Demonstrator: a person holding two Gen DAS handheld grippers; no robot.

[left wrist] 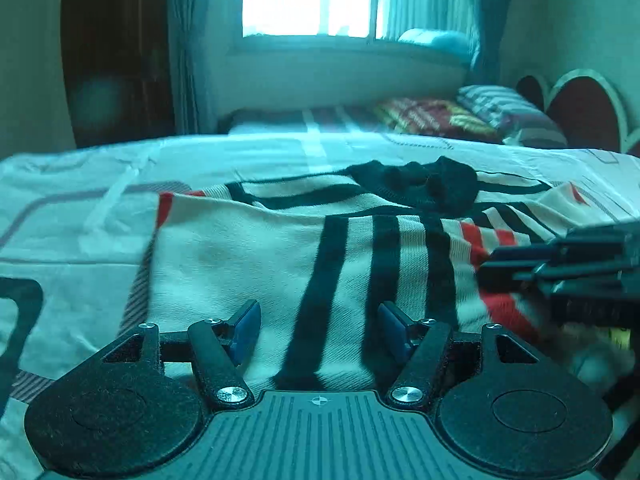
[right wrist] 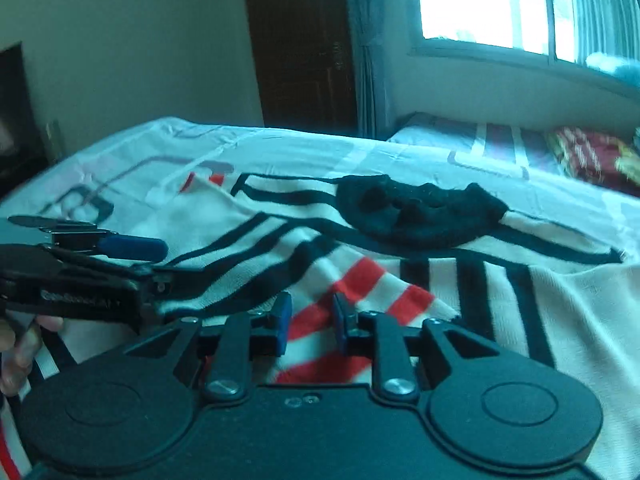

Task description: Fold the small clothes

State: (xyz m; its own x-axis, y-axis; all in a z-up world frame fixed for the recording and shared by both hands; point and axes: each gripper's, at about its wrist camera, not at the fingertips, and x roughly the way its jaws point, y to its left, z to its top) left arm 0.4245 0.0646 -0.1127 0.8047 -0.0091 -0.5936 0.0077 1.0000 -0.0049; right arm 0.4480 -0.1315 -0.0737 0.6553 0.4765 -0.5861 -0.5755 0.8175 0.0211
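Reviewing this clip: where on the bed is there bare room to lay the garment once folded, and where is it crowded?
Bare bedsheet lies left of the striped sweater, and more beyond its far edge toward the pillows. Crowded: the sweater's near right part, where the left gripper and right gripper work side by side, and its far part, where a dark garment sits.

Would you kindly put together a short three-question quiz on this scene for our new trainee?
1. True or false: the dark item lies on top of the striped garment.
2. Whose jaws stand wider apart? A: left claw. B: right claw.
3. Fill in: the striped garment is spread out on a ____.

Key: 1 true; 2 A; 3 bed.
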